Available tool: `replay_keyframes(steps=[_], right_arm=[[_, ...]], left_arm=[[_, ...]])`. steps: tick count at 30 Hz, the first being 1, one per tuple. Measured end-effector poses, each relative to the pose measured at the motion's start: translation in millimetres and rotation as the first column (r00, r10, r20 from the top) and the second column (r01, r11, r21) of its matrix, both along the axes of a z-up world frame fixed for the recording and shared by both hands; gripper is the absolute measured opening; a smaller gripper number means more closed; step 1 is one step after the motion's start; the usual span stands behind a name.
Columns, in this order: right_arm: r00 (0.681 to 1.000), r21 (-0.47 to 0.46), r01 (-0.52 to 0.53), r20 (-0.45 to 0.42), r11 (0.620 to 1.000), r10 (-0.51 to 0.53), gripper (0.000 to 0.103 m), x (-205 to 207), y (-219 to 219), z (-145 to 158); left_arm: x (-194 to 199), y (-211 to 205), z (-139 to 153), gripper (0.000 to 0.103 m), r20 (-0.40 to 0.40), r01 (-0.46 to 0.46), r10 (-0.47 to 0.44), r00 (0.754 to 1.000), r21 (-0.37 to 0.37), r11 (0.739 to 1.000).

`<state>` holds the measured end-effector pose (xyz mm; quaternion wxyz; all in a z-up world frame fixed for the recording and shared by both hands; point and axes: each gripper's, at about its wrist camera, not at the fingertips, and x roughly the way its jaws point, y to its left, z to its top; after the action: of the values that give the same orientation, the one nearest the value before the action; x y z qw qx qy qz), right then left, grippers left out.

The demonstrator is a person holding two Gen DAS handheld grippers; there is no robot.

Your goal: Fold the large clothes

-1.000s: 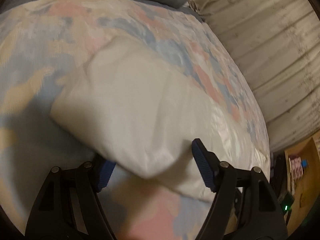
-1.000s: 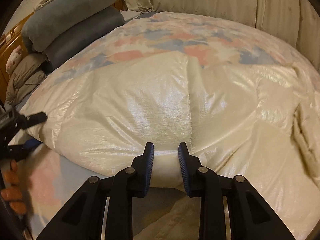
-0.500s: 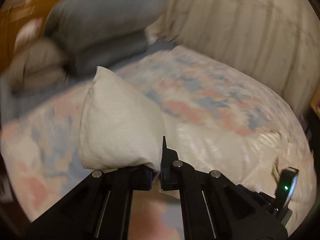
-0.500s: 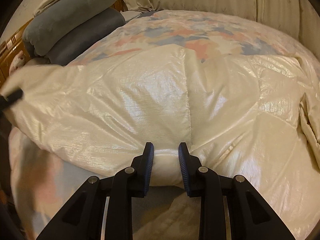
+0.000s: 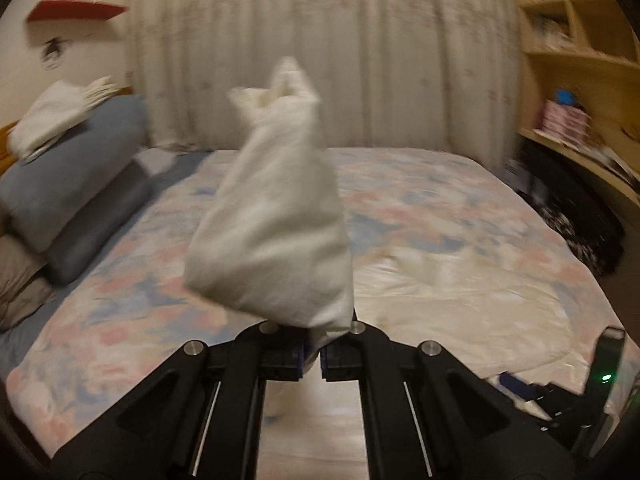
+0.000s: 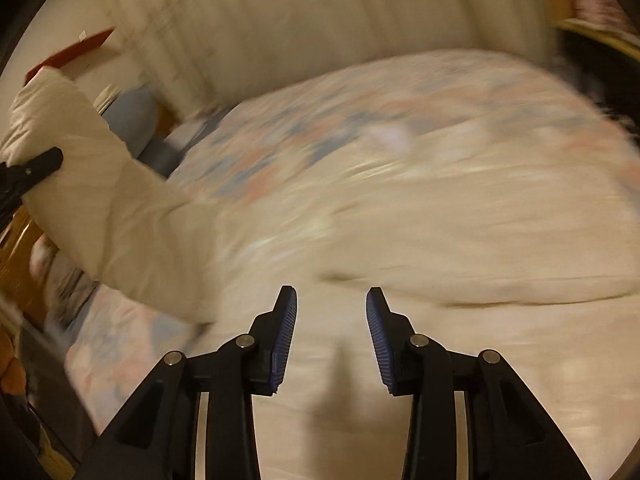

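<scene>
1 cream garment (image 5: 276,240) end upright

Wide bed under a pastel bedspread blotched in pink, blue and cream (image 5: 420,208), filling the middle of both views. Along its left edge, a plump blue-grey pillow (image 5: 68,168) stacked on a darker grey bolster (image 5: 96,228), topped by a folded white cloth (image 5: 60,116). Behind the bed, pleated cream curtains (image 5: 320,60) hanging across the back wall. High on the left wall, a flat red shelf-like thing (image 5: 76,10), blurred. To the right, light wooden shelving (image 5: 576,40) with small items too blurred to name
</scene>
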<state>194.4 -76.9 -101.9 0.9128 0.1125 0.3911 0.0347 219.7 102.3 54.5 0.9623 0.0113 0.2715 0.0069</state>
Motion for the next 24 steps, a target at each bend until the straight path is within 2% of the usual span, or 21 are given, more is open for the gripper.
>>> replay_keyframes(steps=[4, 7, 9, 11, 13, 14, 15, 16, 17, 20, 24], right_arm=[[0.992, -0.014, 0.128, 0.016, 0.992, -0.128, 0.037, -16, -74, 7], [0.983, -0.003, 0.185, 0.005, 0.983, -0.185, 0.037, -25, -113, 1], [0.977, 0.012, 0.211, -0.015, 0.977, -0.211, 0.037, -29, -138, -9], [0.973, 0.025, 0.229, -0.037, 0.973, -0.228, 0.037, -36, -157, -18], [0.97, 0.039, 0.238, -0.058, 0.971, -0.235, 0.041, -39, -170, -29], [0.969, 0.042, 0.242, -0.065, 0.969, -0.239, 0.049, -38, -172, -34], [0.968, 0.046, 0.245, -0.066, 0.968, -0.242, 0.053, -39, -173, -38], [0.967, 0.047, 0.248, -0.065, 0.968, -0.245, 0.063, -41, -171, -41], [0.967, 0.051, 0.25, -0.063, 0.967, -0.247, 0.068, -42, -173, -43], [0.968, 0.068, 0.249, -0.056, 0.966, -0.245, 0.068, -40, -173, -44], [0.972, 0.098, 0.233, -0.054, 0.967, -0.229, 0.068, -39, -169, -35]], left_arm=[[32, -81, -23, 0.002, -0.051, 0.083, -0.083, 0.995, 0.006, 0.996], [52, -135, -57, 0.003, -0.118, 0.126, -0.123, 0.985, 0.013, 0.992], [63, -169, -86, 0.003, -0.175, 0.176, -0.172, 0.969, 0.008, 0.984], [74, -200, -123, 0.005, -0.258, 0.231, -0.221, 0.941, 0.009, 0.973], [78, -222, -155, 0.02, -0.333, 0.294, -0.277, 0.901, -0.001, 0.956], [81, -231, -171, 0.025, -0.375, 0.329, -0.31, 0.874, -0.013, 0.944], [82, -237, -184, 0.034, -0.403, 0.355, -0.335, 0.852, -0.026, 0.934], [80, -239, -193, 0.042, -0.419, 0.37, -0.349, 0.838, -0.033, 0.928], [79, -240, -197, 0.044, -0.425, 0.38, -0.36, 0.83, -0.041, 0.924], [73, -228, -196, 0.05, -0.416, 0.384, -0.38, 0.826, -0.078, 0.92], [62, -197, -168, 0.055, -0.397, 0.383, -0.402, 0.825, -0.13, 0.914]])
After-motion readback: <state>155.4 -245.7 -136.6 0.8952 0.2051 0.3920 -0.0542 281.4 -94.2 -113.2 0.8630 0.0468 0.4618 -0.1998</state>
